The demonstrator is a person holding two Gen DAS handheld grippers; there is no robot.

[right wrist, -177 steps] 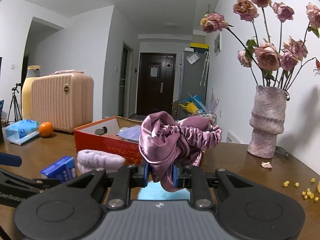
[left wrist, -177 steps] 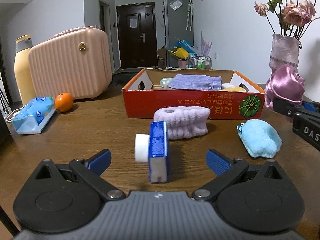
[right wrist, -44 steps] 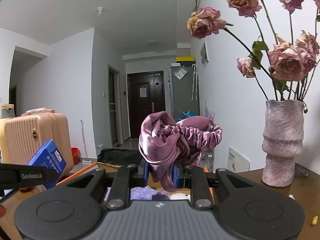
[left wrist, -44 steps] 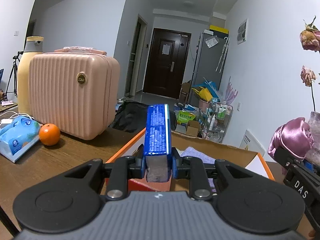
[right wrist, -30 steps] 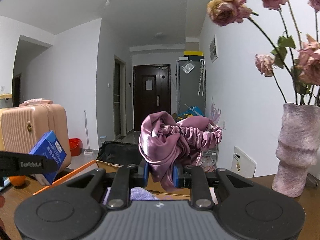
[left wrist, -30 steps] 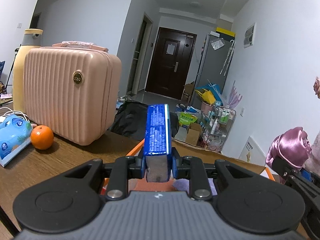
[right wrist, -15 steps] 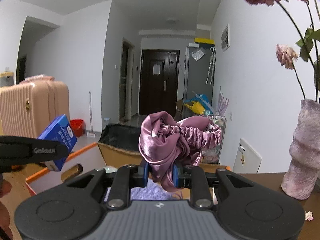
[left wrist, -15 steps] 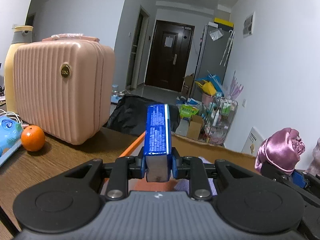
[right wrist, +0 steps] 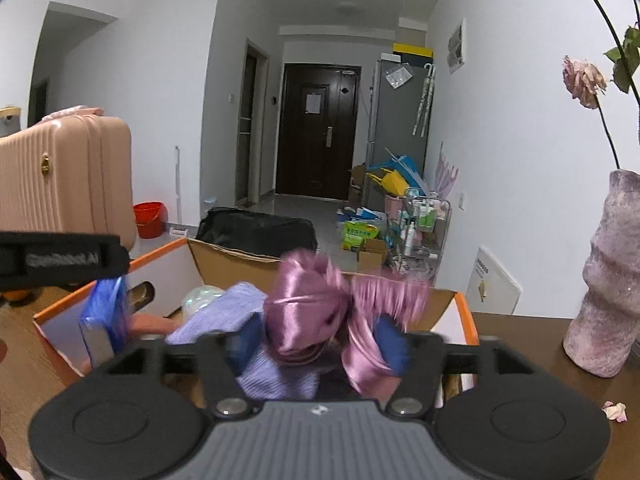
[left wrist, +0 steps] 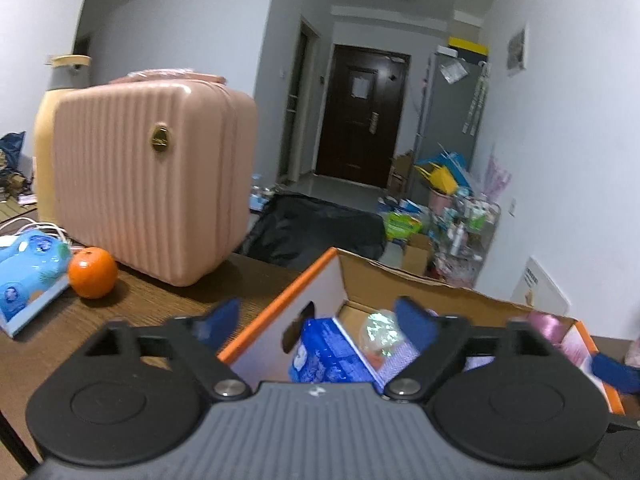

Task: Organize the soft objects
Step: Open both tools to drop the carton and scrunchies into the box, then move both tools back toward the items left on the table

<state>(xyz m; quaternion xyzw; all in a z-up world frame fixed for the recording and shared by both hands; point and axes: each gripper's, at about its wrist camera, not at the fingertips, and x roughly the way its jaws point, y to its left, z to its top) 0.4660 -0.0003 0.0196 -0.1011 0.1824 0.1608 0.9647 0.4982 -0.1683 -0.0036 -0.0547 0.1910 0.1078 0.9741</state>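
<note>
My left gripper (left wrist: 318,320) hangs over the left end of the orange-rimmed cardboard box (left wrist: 276,304), its jaws opening with nothing between the pads. The blue packet (left wrist: 328,354) lies loose below them inside the box. In the right wrist view it is a blur (right wrist: 106,312) under a left finger (right wrist: 60,260). My right gripper (right wrist: 316,340) is over the box's middle, jaws opening. The pink satin scrunchie (right wrist: 316,308) is a blur between the spread pads, free of their grip, above a folded purple cloth (right wrist: 240,312).
A pink ribbed suitcase (left wrist: 148,176) stands on the wooden table left of the box, with an orange (left wrist: 92,272) and a blue tissue pack (left wrist: 28,264) in front of it. A pink vase (right wrist: 608,280) with dried roses stands at the right.
Both grippers were shut half a second ago and now stand wide. The blue packet has dropped from the left one into the box. The satin scrunchie is slipping down out of the right one.
</note>
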